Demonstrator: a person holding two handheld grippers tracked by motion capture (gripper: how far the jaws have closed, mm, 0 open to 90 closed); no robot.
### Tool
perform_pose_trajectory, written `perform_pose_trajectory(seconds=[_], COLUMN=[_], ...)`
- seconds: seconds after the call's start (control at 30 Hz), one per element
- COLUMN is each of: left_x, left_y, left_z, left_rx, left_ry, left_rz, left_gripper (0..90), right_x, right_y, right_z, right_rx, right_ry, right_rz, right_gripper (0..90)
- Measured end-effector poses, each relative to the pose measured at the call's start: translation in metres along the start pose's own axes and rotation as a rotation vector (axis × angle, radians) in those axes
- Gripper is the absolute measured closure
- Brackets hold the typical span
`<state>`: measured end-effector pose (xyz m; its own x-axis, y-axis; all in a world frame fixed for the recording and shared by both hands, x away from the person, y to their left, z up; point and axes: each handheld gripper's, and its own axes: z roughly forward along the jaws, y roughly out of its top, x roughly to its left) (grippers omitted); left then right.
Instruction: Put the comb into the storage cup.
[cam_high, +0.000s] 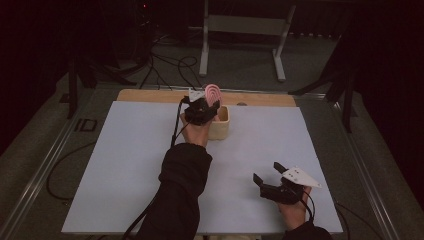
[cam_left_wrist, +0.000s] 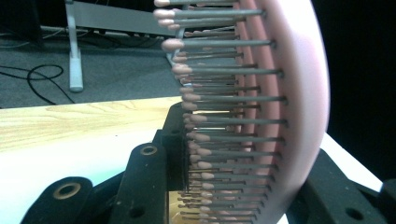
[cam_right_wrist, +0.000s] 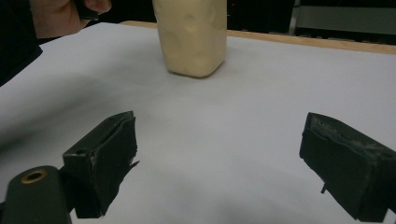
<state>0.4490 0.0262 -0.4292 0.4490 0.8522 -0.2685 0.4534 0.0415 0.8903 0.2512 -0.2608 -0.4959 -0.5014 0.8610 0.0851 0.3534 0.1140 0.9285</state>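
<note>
A pink hairbrush (cam_high: 213, 93) with grey, pink-tipped bristles (cam_left_wrist: 219, 121) stands upright between the jaws of my left gripper (cam_high: 204, 107), which is shut on it. The brush is held just above a cream wooden box (cam_high: 220, 123) at the far middle of the white table sheet (cam_high: 125, 165). That cream box (cam_right_wrist: 192, 35) also rises ahead in the right gripper view. My right gripper (cam_high: 267, 172) hovers low at the near right of the sheet, open, with nothing between its fingers (cam_right_wrist: 105, 158).
A bare wooden strip (cam_high: 150, 95) runs along the table's far edge. Beyond it, cables (cam_high: 170, 67) lie on the grey floor beside a white metal stand (cam_high: 240, 30). A dark-sleeved forearm (cam_high: 177, 190) crosses the sheet's middle.
</note>
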Motion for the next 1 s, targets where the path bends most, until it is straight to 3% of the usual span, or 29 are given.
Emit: perform_pose_trajectory(seconds=[0.63,1.0], left_x=[0.009,0.013], left_y=[-0.002,0.0], left_z=[-0.001,-0.002], left_rx=[0.017,0.041], left_ry=[-0.034,-0.05], left_rz=[-0.03,-0.003], left_gripper=[63.8,62.9], right_x=[0.0,0.001], right_y=[-0.001,-0.001], right_z=[0.001,0.002], right_rx=[0.004,0.007], right_ry=[0.001,0.002], right_rz=[-0.003,-0.002], right_gripper=[10.8,10.8])
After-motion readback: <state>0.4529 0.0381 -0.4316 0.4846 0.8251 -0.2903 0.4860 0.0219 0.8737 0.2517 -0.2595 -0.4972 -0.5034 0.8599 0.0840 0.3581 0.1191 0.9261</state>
